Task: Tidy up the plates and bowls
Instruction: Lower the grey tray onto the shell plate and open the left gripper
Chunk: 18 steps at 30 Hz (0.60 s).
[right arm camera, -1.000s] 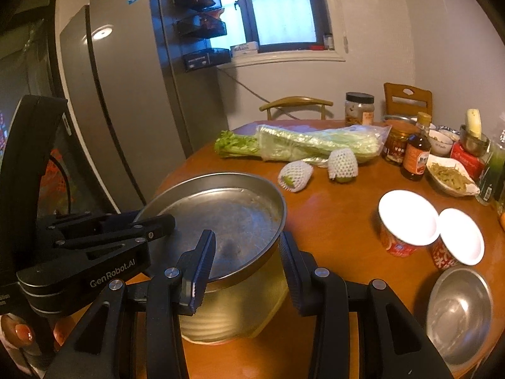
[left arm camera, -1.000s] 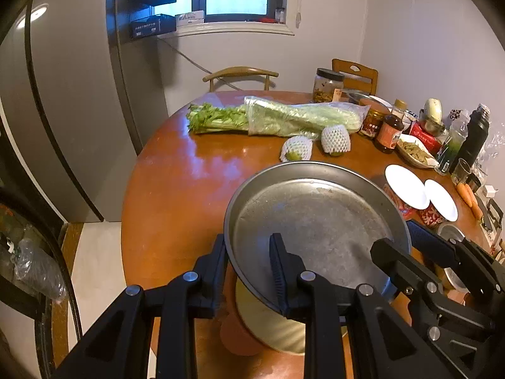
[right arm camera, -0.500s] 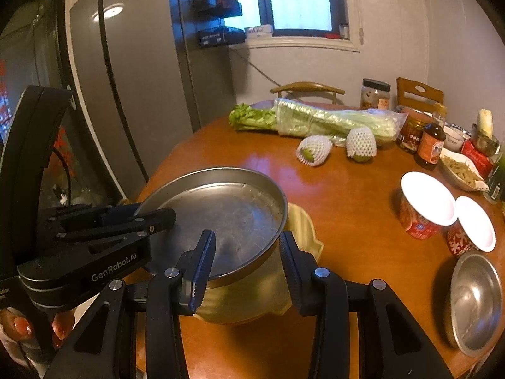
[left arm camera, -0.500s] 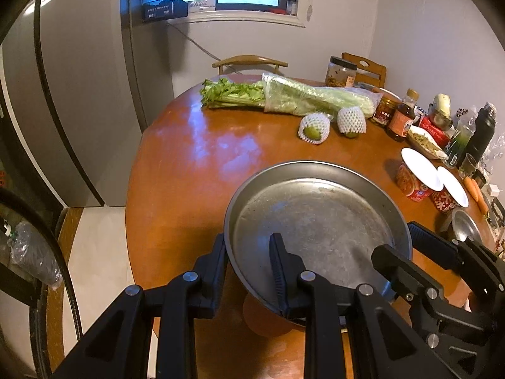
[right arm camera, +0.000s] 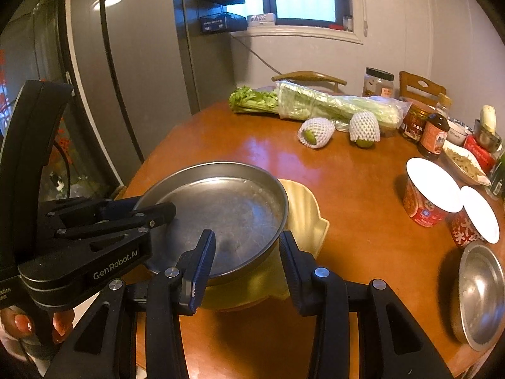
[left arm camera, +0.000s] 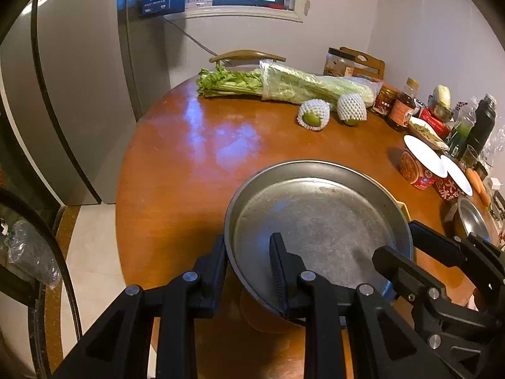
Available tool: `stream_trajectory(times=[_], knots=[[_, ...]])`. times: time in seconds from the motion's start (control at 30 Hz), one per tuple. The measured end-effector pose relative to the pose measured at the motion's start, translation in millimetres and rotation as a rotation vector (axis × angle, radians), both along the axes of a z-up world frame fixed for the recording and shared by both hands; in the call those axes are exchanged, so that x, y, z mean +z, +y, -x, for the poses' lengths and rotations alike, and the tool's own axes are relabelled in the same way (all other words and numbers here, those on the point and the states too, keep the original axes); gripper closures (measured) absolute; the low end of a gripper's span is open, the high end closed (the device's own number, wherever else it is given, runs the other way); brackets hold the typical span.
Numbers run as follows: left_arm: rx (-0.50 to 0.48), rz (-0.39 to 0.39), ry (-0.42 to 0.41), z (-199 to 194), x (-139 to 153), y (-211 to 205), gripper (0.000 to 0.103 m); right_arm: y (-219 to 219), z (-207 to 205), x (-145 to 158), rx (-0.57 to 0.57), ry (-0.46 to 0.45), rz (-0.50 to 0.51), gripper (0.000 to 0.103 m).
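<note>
Ahead and to the left of the left gripper [left arm camera: 247,252], the round orange-brown wooden table [left arm camera: 189,158] lies bare up to the bunch of green celery [left arm camera: 230,83] and two green fruits in white foam netting [left arm camera: 314,115] at the far edge. To the right of the right gripper [right arm camera: 247,254], two red paper cups with white lids [right arm camera: 430,195] and a small steel bowl [right arm camera: 481,293] block passage, with bare wood between. Directly under both grippers, the round grey metal pan [right arm camera: 227,214] and pale yellow shell-shaped dish [right arm camera: 307,211] fill the near table.
</note>
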<state>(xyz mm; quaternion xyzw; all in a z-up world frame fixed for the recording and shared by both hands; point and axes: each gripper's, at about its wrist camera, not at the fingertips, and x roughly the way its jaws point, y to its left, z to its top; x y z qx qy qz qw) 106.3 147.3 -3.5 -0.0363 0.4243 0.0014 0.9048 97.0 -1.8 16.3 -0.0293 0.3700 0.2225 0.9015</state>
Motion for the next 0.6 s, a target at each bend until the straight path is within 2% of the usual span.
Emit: stream_trajectory(times=[0.37, 0.6], knots=[[-0.014, -0.035, -0.003, -2.7, -8.5, -11.7, 0.075, -5.1, -1.3, -10.0, -0.015, -0.001, 0.039, 0.059], [-0.029, -0.064, 0.004, -3.5, -11.6, -17.7, 0.075, -2.2, 1.9, -11.8, -0.014, -0.033, 0.075, 0.059]])
